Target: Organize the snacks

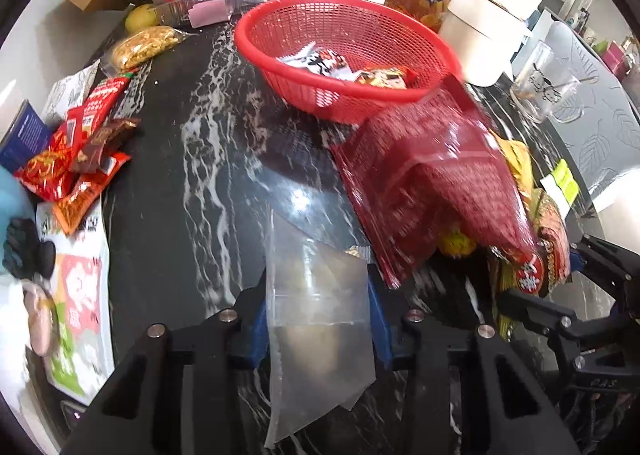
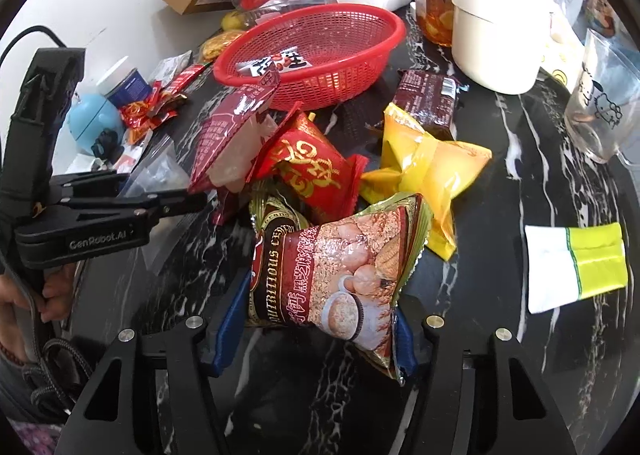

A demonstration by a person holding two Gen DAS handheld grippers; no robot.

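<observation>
- The left gripper (image 1: 316,331) had its blue pads pressed on a clear plastic packet (image 1: 316,295), close to the camera. The packet hung soft and floppy past the fingers.
- The right gripper (image 2: 316,329) held the cereal packet (image 2: 336,275) between its pads, jaws about half wide. The packet looked puffy, light and shiny, so it might slip. Its flat sealed end looked like the safest place to pinch.
- Just behind it lay a pile of snacks on the black marble table (image 2: 500,195): a red-and-gold packet (image 2: 308,167), a yellow packet (image 2: 420,171) and a dark red packet (image 2: 224,135). All looked crinkly and easy to squash.
- A brown bar (image 2: 430,99) lay a bit farther back, just beside the basket.
- The red basket (image 2: 320,91) sat past the pile, with a few small packets already inside. It looked stiff and full of little holes.
- A cream pot (image 2: 500,35) and a glass cup (image 2: 604,95) stood to the right. The cup could break if bumped.
</observation>
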